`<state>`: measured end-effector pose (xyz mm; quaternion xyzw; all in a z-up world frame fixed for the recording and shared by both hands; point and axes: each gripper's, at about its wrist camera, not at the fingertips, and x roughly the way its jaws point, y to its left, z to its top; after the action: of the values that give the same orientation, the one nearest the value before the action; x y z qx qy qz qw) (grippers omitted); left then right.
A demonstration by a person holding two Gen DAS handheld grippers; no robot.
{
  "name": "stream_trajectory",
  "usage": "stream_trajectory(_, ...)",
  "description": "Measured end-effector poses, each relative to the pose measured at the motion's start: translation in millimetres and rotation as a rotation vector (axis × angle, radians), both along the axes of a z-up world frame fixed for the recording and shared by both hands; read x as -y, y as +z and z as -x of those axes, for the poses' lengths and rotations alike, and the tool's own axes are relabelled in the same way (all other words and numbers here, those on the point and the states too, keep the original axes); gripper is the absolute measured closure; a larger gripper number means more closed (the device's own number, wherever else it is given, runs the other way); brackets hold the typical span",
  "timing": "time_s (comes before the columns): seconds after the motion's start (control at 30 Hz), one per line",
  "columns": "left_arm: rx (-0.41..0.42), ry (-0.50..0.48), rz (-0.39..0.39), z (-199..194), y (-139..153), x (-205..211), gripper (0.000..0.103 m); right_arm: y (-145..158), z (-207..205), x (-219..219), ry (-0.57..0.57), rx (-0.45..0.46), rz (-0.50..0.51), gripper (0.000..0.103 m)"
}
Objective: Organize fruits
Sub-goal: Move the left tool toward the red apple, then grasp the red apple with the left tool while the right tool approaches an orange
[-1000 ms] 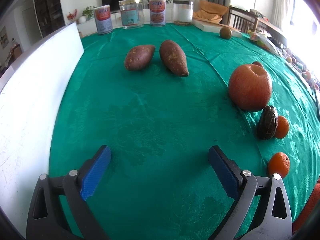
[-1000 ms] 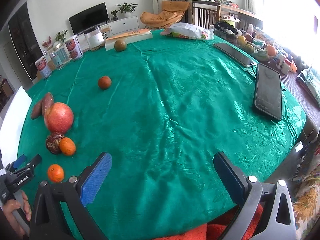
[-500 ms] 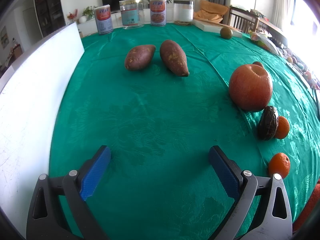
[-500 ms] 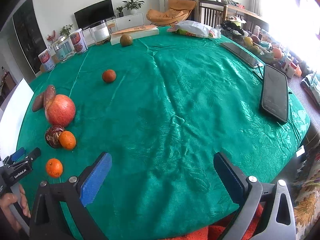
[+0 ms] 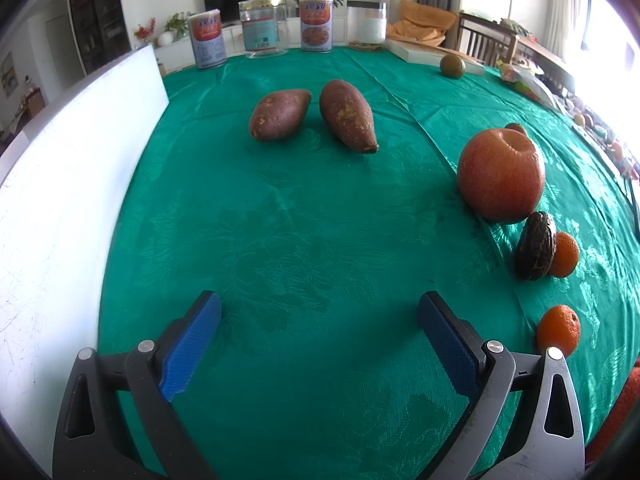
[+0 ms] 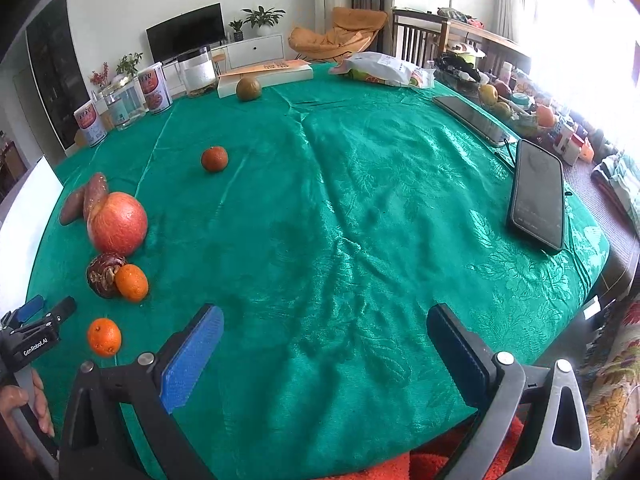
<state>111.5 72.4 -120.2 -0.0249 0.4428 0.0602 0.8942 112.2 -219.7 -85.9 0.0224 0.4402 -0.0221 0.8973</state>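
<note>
Both grippers idling wide apart over green cloth, nothing gripped.
I'm holding left gripper [image 5: 320, 312] and right gripper [image 6: 326, 322] jaws spread; nearest small orange [image 5: 558, 331], then dark fruit [image 5: 535, 246], big apple [image 5: 501, 174], two sweet potatoes [image 5: 347, 115] sitting farther.

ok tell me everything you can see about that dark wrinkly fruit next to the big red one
The dark wrinkly fruit is brown-black with a shrivelled, veined skin and pale flecks. It sits on the green tablecloth, just in front of the big red fruit. A small orange presses against its side. No gripper touches it.
</note>
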Motion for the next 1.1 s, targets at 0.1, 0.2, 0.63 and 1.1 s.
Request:
stream_trajectory(0.1, 0.000, 0.000, 0.000, 0, 0, 0, 0.003, 0, 1, 0, 0.001, 0.003, -0.002, 0.002)
stream_trajectory(0.2, 0.000, 0.000, 0.000, 0, 0, 0, 0.003, 1, 1, 0, 0.001, 0.005, -0.002, 0.002)
stream_trajectory(0.63, 0.001, 0.000, 0.000, 0, 0, 0, 0.003, 1, 2, 1, 0.002, 0.009, -0.005, 0.002)
stream_trajectory(1.1, 0.019, -0.239, 0.180, 9, 27, 27, 0.005, 3, 2, -1, 0.001, 0.019, -0.003, 0.002)
